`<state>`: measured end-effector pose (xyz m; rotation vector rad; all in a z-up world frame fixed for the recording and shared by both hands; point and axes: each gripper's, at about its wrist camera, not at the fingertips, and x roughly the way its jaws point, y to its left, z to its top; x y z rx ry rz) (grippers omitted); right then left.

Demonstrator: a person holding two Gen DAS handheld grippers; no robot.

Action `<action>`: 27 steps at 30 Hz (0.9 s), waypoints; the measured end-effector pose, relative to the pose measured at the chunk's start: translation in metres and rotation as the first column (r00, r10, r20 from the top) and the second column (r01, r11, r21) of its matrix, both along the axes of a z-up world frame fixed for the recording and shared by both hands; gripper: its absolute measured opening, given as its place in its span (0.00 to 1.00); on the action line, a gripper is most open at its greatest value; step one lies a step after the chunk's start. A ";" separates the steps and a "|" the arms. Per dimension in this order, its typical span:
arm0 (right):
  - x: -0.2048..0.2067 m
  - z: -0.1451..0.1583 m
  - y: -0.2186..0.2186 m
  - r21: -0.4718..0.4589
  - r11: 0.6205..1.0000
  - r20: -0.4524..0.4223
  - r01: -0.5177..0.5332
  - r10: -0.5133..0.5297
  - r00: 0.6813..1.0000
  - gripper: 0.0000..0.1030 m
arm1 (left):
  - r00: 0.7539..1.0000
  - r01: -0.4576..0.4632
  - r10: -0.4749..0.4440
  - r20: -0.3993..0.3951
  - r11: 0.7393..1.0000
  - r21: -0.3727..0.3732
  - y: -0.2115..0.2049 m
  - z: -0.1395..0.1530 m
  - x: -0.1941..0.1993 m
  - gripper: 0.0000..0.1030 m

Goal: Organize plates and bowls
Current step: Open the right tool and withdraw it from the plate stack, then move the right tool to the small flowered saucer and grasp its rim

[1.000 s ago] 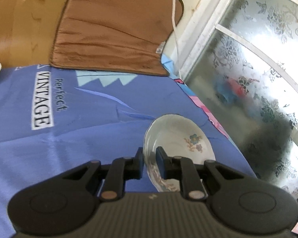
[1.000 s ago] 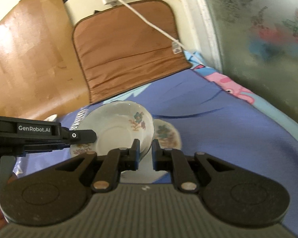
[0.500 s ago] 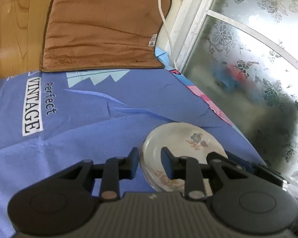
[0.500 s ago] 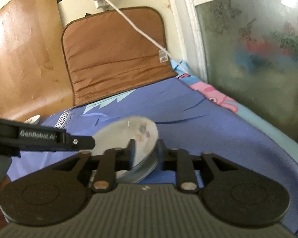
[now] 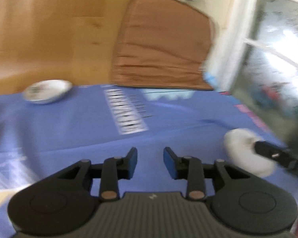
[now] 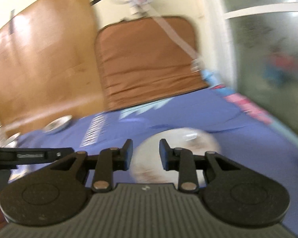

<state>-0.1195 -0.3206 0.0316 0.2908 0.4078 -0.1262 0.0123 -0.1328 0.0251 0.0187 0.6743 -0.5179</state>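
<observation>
Left claw [image 5: 150,162]: jaws are opening, standing apart with nothing between them but bare blue cloth; it is gripping nothing.
Right claw [image 6: 145,154]: jaws are standing apart, and the near edge of the stacked plates is showing in the gap; the pads are not pressing on it, though blur is making the rim hard to read.
Stacked plates [image 6: 188,146]: white with a faint floral mark, lying flat on the blue cloth just ahead of the right claw; in the left wrist view the same pale shape [image 5: 242,148] is sitting at the right, with the dark finger of the right claw reaching over it.
Far dish [image 5: 47,91]: a white dish is resting on the cloth at the far left, near the wooden panel, well apart from the stack; it is also showing small in the right wrist view [image 6: 58,124].
Blue cloth [image 5: 79,123]: a printed sheet with a black-and-white lettered band is covering the surface that is carrying the dishes.
Brown cushion [image 5: 163,49]: leaning upright at the back edge of the cloth.
Frosted window [image 6: 268,49]: running along the right side.
Sharpness: both views are smearing with motion, so fine detail is not readable.
</observation>
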 end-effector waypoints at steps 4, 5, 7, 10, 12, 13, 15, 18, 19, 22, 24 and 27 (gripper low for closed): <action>0.020 -0.001 0.033 0.046 0.990 -0.050 -0.133 0.135 0.990 0.32 | 0.993 -0.113 0.114 -0.016 0.992 0.050 0.052 -0.013 0.010 0.31; 0.025 -0.002 0.041 0.062 0.985 -0.066 -0.163 0.167 0.984 0.32 | 0.990 -0.135 0.137 -0.023 0.990 0.050 0.066 -0.015 0.012 0.31; 0.037 -0.007 0.057 0.094 0.971 -0.099 -0.219 0.228 0.969 0.32 | 0.983 -0.178 0.179 -0.023 0.983 0.053 0.091 -0.018 0.016 0.31; 0.053 -0.015 0.081 0.120 0.954 -0.151 -0.274 0.290 0.945 0.32 | 0.976 -0.215 0.215 -0.020 0.976 0.036 0.124 -0.019 0.016 0.31; 0.061 -0.018 0.097 0.127 0.944 -0.176 -0.305 0.324 0.929 0.32 | 0.971 -0.241 0.241 -0.002 0.969 0.049 0.139 -0.019 0.015 0.34; 0.064 -0.019 0.104 0.126 0.939 -0.185 -0.320 0.339 0.923 0.32 | 0.968 -0.249 0.249 0.009 0.967 0.056 0.145 -0.020 0.015 0.34; 0.070 -0.020 0.117 0.120 0.933 -0.201 -0.340 0.359 0.912 0.32 | 0.964 -0.264 0.264 0.018 0.963 0.058 0.157 -0.021 0.013 0.34; 0.082 -0.024 0.135 0.129 0.919 -0.226 -0.372 0.393 0.891 0.32 | 0.958 -0.287 0.287 0.010 0.957 0.041 0.175 -0.027 0.012 0.34; 0.085 -0.024 0.140 0.132 0.915 -0.233 -0.381 0.402 0.885 0.32 | 0.958 -0.288 0.288 0.016 0.957 0.023 0.179 -0.029 0.012 0.35; 0.092 -0.024 0.153 0.116 0.910 -0.242 -0.398 0.415 0.877 0.33 | 0.957 -0.288 0.288 0.007 0.957 -0.037 0.189 -0.029 0.011 0.40; 0.096 -0.024 0.160 0.114 0.907 -0.248 -0.406 0.422 0.872 0.33 | 0.956 -0.293 0.294 0.005 0.954 -0.062 0.193 -0.028 0.011 0.40; 0.104 -0.023 0.164 0.120 0.909 -0.250 -0.398 0.416 0.874 0.33 | 0.954 -0.298 0.301 0.013 0.949 -0.104 0.199 -0.026 0.005 0.40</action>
